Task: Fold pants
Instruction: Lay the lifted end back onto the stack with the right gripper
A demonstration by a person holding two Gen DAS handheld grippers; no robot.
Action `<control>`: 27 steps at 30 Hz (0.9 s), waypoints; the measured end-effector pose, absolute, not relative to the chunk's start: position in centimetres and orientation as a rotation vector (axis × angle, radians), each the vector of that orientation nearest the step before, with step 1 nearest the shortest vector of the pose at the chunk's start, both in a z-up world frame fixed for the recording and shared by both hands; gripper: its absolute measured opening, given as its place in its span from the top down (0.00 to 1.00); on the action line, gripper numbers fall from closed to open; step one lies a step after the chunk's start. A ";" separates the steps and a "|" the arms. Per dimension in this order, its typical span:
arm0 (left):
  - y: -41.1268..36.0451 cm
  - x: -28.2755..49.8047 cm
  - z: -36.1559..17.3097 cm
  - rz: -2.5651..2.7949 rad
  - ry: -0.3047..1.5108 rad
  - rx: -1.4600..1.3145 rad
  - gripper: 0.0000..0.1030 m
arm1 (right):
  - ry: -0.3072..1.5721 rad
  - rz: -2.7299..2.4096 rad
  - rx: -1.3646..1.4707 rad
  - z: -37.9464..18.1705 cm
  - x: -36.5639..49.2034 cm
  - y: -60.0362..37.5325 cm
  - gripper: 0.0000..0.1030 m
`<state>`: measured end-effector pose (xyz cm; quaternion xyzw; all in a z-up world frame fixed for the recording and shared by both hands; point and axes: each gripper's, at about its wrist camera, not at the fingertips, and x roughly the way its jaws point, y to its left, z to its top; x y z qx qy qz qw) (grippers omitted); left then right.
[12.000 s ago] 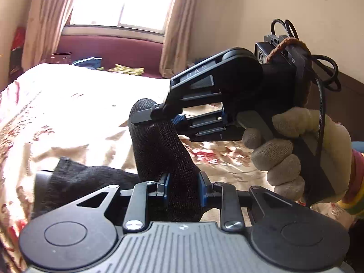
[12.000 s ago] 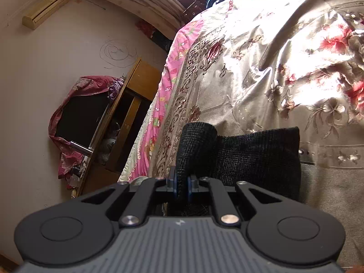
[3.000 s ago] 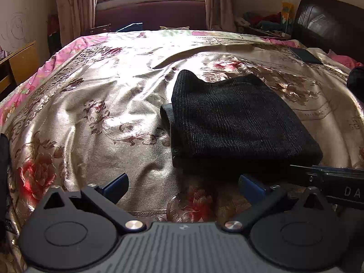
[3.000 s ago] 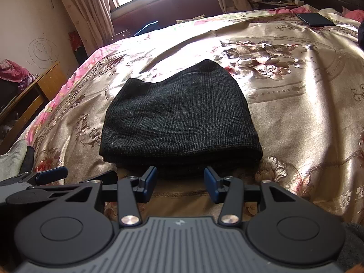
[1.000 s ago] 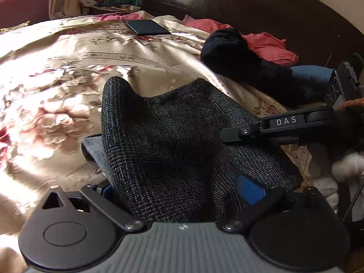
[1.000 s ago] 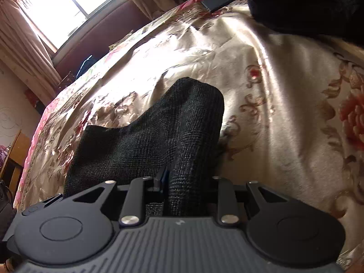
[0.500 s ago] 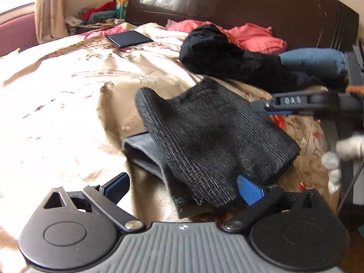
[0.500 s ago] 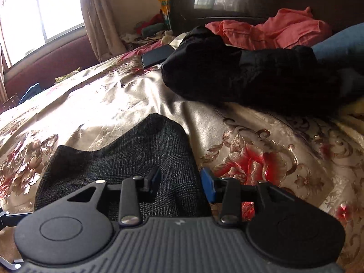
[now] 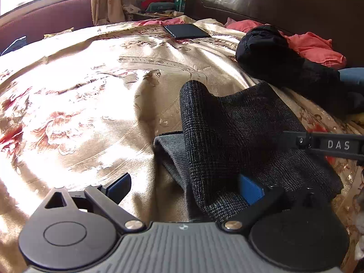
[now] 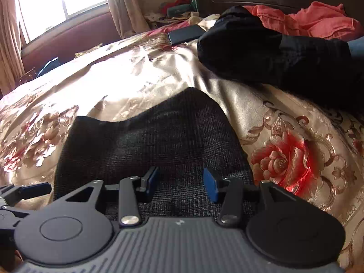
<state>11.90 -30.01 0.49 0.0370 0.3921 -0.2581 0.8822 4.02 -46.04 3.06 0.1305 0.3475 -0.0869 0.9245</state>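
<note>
The bedspread [image 9: 91, 95], gold satin with red flowers, is filling most of both views and is carrying everything else. The headboard [image 9: 284, 2], dark wood, is running across the upper right of the left wrist view. A pile of black clothing [image 10: 273, 52] is lying at the upper right of the right wrist view, with a red garment [image 10: 318, 20] bunched just behind it against the headboard. The pants [image 9: 238, 136], dark checked fabric folded into a compact stack, are lying on the bedspread at centre right of the left wrist view and at lower centre of the right wrist view [image 10: 147, 145]; a grey inner layer is showing at the stack's left edge in the left wrist view.

You are holding your left gripper [image 9: 184, 187] released, jaws spread wide: the left pad is hovering over bare bedspread, while the right blue pad is sitting against the near edge of the pants. You are holding your right gripper [image 10: 180, 183] released too, jaws parted with the pants beneath and between them, nothing clasped. Its black finger marked DAS is entering from the right edge of the left wrist view. A dark phone [image 9: 185, 31] is lying flat at upper centre.
</note>
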 end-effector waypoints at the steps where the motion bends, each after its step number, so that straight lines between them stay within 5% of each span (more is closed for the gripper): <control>1: -29.6 11.7 0.7 -0.538 0.809 0.080 0.00 | 0.698 -0.148 0.279 3.6 4.0 -45.5 0.56; 13: -26.9 9.9 0.4 -0.567 0.847 0.032 0.00 | 0.874 0.015 0.196 1.0 13.5 -38.3 0.55; 27: -20.9 8.0 0.9 -0.587 0.839 0.062 0.00 | 0.787 0.075 0.166 3.7 1.7 -37.5 0.49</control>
